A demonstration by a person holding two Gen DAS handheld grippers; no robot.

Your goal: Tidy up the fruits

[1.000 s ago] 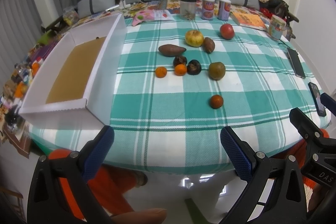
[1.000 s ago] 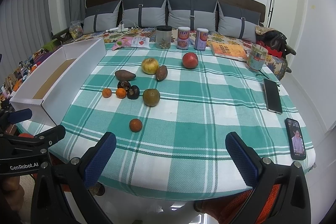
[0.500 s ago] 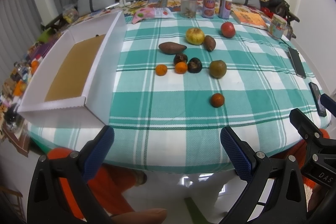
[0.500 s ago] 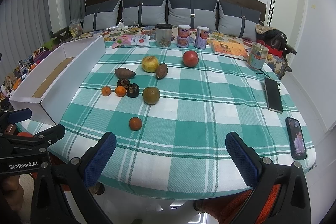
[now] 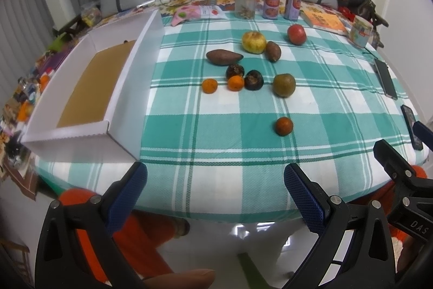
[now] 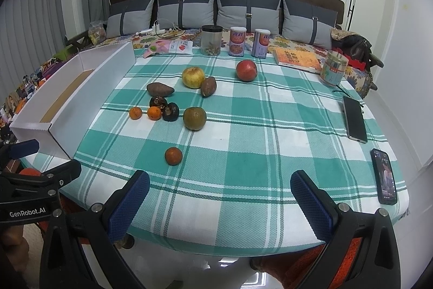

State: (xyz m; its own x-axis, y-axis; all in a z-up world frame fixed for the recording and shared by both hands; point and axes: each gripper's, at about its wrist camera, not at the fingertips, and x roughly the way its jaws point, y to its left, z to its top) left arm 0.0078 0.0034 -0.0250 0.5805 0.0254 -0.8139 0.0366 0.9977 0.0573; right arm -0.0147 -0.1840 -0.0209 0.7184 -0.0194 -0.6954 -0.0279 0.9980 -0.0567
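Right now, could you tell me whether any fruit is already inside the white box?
No, the white box shows only its bare brown floor.

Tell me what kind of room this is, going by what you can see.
Probably a home living room. A sofa with grey cushions runs along the back wall, and a table with a green plaid cloth holds loose fruit, snack canisters and phones.

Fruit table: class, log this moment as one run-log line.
phase: before first pick | left gripper: open, empty | right gripper: open, empty | fruit: loose on tablecloth | nearest: lone orange | white box: no fruit visible
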